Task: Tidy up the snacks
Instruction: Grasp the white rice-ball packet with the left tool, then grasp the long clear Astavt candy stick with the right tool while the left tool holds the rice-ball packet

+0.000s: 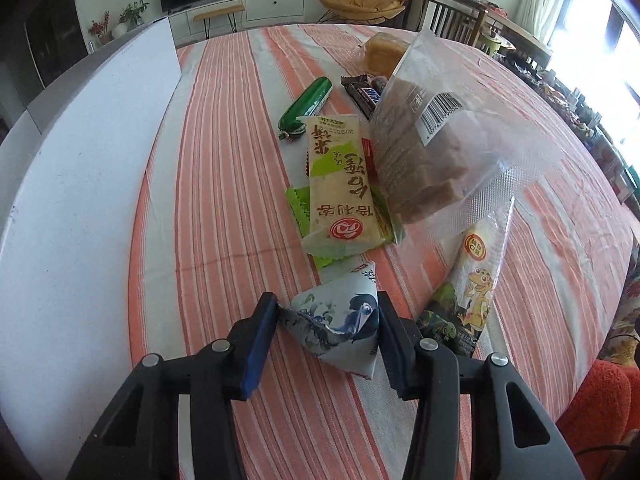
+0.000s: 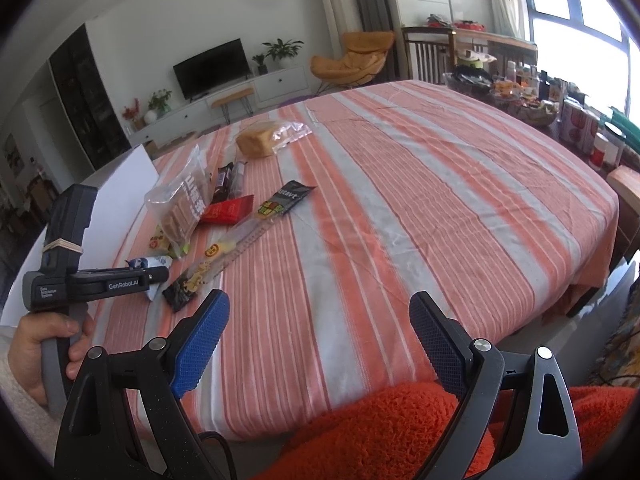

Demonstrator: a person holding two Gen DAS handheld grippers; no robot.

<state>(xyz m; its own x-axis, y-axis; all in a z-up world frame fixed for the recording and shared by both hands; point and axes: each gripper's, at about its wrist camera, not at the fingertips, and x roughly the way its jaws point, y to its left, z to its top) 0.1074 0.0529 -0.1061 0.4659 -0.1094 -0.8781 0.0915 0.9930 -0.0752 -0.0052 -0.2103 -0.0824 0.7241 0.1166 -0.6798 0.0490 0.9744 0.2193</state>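
Observation:
My left gripper (image 1: pixel 326 320) is shut on a white-and-blue pyramid snack packet (image 1: pixel 340 320), just above the striped tablecloth (image 1: pixel 224 184). Beyond it lie a rice-cracker pack (image 1: pixel 340 184) on a green packet (image 1: pixel 298 204), a clear bag of brown biscuits (image 1: pixel 424 140), a green sausage stick (image 1: pixel 308 104), a Snickers bar (image 1: pixel 364 94) and a long cartoon-frog stick pack (image 1: pixel 476 276). In the right wrist view the left gripper (image 2: pixel 156 274) holds the packet (image 2: pixel 154 264) at the left. My right gripper (image 2: pixel 320 320) is open and empty over the table's near edge.
A white board (image 1: pixel 92 168) lies along the table's left side. A bagged bread loaf (image 2: pixel 256 142), a red packet (image 2: pixel 228 210) and a dark bar (image 2: pixel 286 200) lie mid-table. An orange fleece cushion (image 2: pixel 400 432) is at the near edge. A cluttered side table (image 2: pixel 560 112) stands at the right.

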